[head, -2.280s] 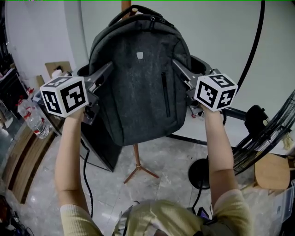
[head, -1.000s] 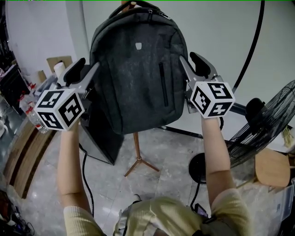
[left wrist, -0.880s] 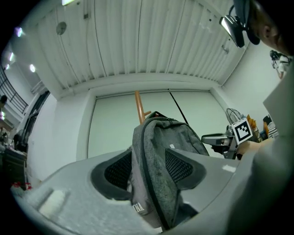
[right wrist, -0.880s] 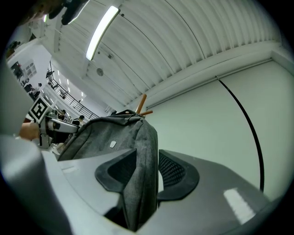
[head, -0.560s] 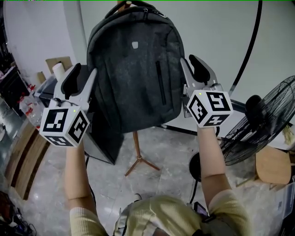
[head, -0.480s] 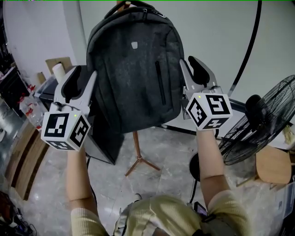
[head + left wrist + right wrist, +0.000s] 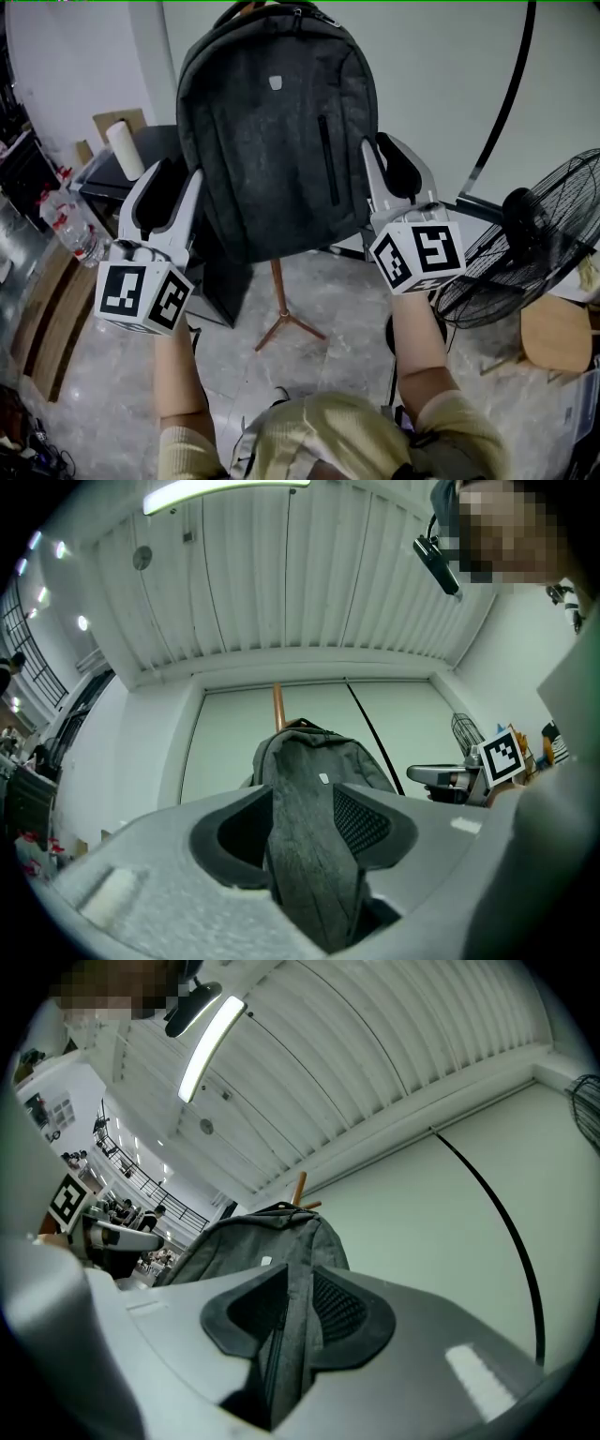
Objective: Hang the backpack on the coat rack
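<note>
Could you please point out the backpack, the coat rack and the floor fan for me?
backpack (image 7: 277, 141), head view, middle of its grey front panel.
coat rack (image 7: 278, 295), head view, wooden pole below the backpack.
floor fan (image 7: 544, 246), head view, its wire grille.

Centre frame, a dark grey backpack (image 7: 277, 141) of matt, felt-like woven cloth, below it a smooth reddish wooden coat rack pole (image 7: 277, 291) over a glossy pale marbled floor (image 7: 234, 375), and at right a black wire-metal fan (image 7: 534, 244).
</note>
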Motion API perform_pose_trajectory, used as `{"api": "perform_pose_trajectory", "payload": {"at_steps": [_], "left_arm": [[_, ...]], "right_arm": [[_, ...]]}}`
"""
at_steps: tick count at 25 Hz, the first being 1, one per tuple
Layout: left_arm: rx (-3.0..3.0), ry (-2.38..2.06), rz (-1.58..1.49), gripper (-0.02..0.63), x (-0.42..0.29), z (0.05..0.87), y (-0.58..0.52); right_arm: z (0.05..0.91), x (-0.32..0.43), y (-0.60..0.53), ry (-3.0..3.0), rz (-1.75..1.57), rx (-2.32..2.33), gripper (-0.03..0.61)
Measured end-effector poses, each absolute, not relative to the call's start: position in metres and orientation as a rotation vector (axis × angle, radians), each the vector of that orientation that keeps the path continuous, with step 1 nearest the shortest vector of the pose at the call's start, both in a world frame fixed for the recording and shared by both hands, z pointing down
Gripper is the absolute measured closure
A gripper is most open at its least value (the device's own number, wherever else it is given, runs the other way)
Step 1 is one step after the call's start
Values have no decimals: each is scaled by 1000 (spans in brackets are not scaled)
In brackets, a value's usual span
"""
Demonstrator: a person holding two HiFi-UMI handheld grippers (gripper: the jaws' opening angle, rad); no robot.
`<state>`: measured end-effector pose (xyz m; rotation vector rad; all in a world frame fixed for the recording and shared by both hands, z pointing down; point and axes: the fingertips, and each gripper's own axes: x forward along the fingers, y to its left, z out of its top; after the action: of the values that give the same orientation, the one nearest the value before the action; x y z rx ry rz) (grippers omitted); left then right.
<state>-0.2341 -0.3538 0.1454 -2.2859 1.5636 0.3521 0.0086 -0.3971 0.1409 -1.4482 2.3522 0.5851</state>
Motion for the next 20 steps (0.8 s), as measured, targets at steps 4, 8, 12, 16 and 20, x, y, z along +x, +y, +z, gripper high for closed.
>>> {"api": "perform_pose_trajectory", "payload": {"at_steps": [4, 8, 12, 16, 20], "left_arm": [[-2308, 1572, 371, 419, -235, 155, -349], [-2392, 1542, 429, 430, -233, 165, -342], [-2470, 1499, 529, 453, -235, 171, -333], [-2497, 1510, 571, 453, -237, 182, -329], [-2509, 1543, 618, 491, -240, 195, -323]], "right_arm": [[149, 7, -394, 2355, 550, -1435, 492], [160, 2, -388, 2364, 516, -1420, 509], [170, 1, -381, 2365, 479, -1423, 542], [178, -1, -375, 2365, 464, -1424, 574], [192, -5, -371, 2385, 436, -1416, 574]]}}
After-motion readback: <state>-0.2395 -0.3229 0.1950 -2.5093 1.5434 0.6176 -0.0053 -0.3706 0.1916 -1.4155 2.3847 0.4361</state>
